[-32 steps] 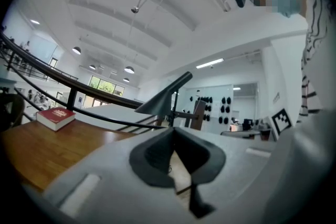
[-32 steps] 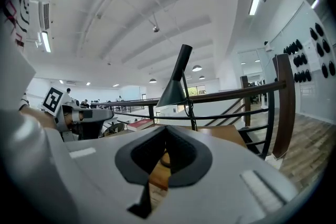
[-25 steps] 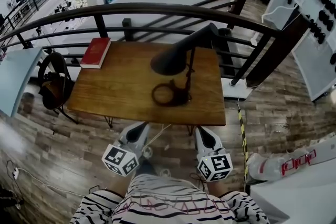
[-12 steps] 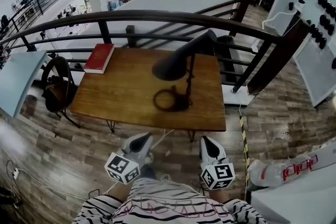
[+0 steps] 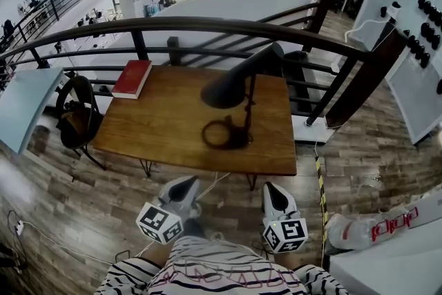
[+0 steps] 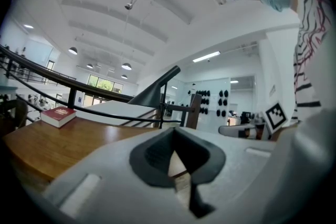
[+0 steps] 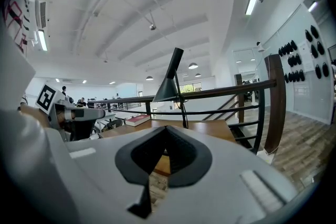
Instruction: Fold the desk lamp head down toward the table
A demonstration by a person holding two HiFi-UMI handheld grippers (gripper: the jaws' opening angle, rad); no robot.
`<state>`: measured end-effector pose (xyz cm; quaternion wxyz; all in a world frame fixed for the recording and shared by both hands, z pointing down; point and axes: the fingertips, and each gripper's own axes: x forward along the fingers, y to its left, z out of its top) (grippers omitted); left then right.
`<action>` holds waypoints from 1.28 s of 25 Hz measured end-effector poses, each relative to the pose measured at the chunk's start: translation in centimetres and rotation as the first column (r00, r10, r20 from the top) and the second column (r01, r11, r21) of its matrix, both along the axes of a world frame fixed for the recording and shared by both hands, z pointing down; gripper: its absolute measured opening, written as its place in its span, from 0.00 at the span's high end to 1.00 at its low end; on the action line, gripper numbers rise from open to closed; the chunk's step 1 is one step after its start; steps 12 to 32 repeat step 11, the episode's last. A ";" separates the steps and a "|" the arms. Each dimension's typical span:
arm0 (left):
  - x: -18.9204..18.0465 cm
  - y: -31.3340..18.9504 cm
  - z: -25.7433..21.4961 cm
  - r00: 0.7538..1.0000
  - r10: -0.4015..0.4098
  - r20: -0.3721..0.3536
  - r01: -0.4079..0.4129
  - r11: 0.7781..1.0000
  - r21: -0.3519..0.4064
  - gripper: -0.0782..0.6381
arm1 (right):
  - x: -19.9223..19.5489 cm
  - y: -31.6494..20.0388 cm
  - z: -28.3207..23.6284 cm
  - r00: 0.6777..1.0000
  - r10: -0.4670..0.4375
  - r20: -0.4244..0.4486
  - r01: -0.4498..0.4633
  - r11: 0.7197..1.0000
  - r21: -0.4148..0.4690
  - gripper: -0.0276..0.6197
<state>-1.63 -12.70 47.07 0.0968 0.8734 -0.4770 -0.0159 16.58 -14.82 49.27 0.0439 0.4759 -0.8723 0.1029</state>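
Left tongs (image 5: 184,184): tips pressed together, nothing between them; held low, short of the table's near edge.
Right tongs (image 5: 271,190): tips together, empty; also short of the table (image 5: 152,128).
Desk lamp (image 5: 228,88): stands on the table, right of centre, untouched; black cone head slants downward.
Red book (image 5: 132,78): table's far left corner.

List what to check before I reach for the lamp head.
1. Left gripper empty: ok, jaws together on nothing.
2. Right gripper empty: ok, same.
3. Jaws opened for a grip: not ok.
4. Grippers at the lamp head: not ok, both short of the table.
5. Red book out of the way: ok, far left corner.
6. Head folds freely: cannot tell.
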 end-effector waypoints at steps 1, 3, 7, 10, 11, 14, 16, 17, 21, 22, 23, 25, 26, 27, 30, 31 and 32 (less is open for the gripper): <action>0.0 0.1 -0.1 1.000 -0.001 -0.001 0.001 1.000 0.002 0.89 | 0.0 0.1 -0.1 1.000 -0.001 -0.001 0.001 1.000 0.004 0.95; 0.0 0.1 -0.1 1.000 -0.003 -0.008 0.003 1.000 0.004 0.89 | -0.1 0.1 -0.2 1.000 -0.005 -0.004 0.005 1.000 0.011 0.95; -0.3 0.0 0.2 1.000 -0.001 -0.015 0.001 1.000 0.001 0.89 | -0.7 -0.1 -0.2 1.000 -0.007 -0.008 0.007 1.000 0.015 0.95; -0.5 0.0 0.4 1.000 0.003 0.000 -0.003 1.000 0.002 0.89 | -1.0 -0.1 0.0 1.000 -0.009 -0.012 0.009 1.000 0.013 0.95; -0.5 -0.1 0.4 1.000 0.003 0.005 -0.003 1.000 0.002 0.89 | -1.1 -0.1 0.0 1.000 -0.010 -0.012 0.010 1.000 0.013 0.95; -0.5 -0.1 0.4 1.000 0.003 0.005 -0.003 1.000 0.002 0.89 | -1.1 -0.1 0.0 1.000 -0.010 -0.012 0.010 1.000 0.013 0.95; -0.5 -0.1 0.4 1.000 0.003 0.005 -0.003 1.000 0.002 0.89 | -1.1 -0.1 0.0 1.000 -0.010 -0.012 0.010 1.000 0.013 0.95; -0.5 -0.1 0.4 1.000 0.003 0.005 -0.003 1.000 0.002 0.89 | -1.1 -0.1 0.0 1.000 -0.010 -0.012 0.010 1.000 0.013 0.95; -0.5 -0.1 0.4 1.000 0.003 0.005 -0.003 1.000 0.002 0.89 | -1.1 -0.1 0.0 1.000 -0.010 -0.012 0.010 1.000 0.013 0.95; -0.5 -0.1 0.4 1.000 0.003 0.005 -0.003 1.000 0.002 0.89 | -1.1 -0.1 0.0 1.000 -0.010 -0.012 0.010 1.000 0.013 0.95; -0.5 -0.1 0.4 1.000 0.003 0.005 -0.003 1.000 0.002 0.89 | -1.1 -0.1 0.0 1.000 -0.010 -0.012 0.010 1.000 0.013 0.95; -0.5 -0.1 0.4 1.000 0.003 0.005 -0.003 1.000 0.002 0.89 | -1.1 -0.1 0.0 1.000 -0.010 -0.012 0.010 1.000 0.013 0.95; -0.5 -0.1 0.4 1.000 0.003 0.005 -0.003 1.000 0.002 0.89 | -1.1 -0.1 0.0 1.000 -0.010 -0.012 0.010 1.000 0.013 0.95; -0.5 -0.1 0.4 1.000 0.003 0.005 -0.003 1.000 0.002 0.89 | -1.1 -0.1 0.0 1.000 -0.010 -0.012 0.010 1.000 0.013 0.95; -0.5 -0.1 0.4 1.000 0.003 0.005 -0.003 1.000 0.002 0.89 | -1.1 -0.1 0.0 1.000 -0.010 -0.012 0.010 1.000 0.013 0.95; -0.5 -0.1 0.4 1.000 0.003 0.005 -0.003 1.000 0.002 0.89 | -1.1 -0.1 0.0 1.000 -0.010 -0.012 0.010 1.000 0.013 0.95; -0.5 -0.1 0.4 1.000 0.003 0.005 -0.003 1.000 0.002 0.89 | -1.1 -0.1 0.0 1.000 -0.010 -0.012 0.010 1.000 0.013 0.95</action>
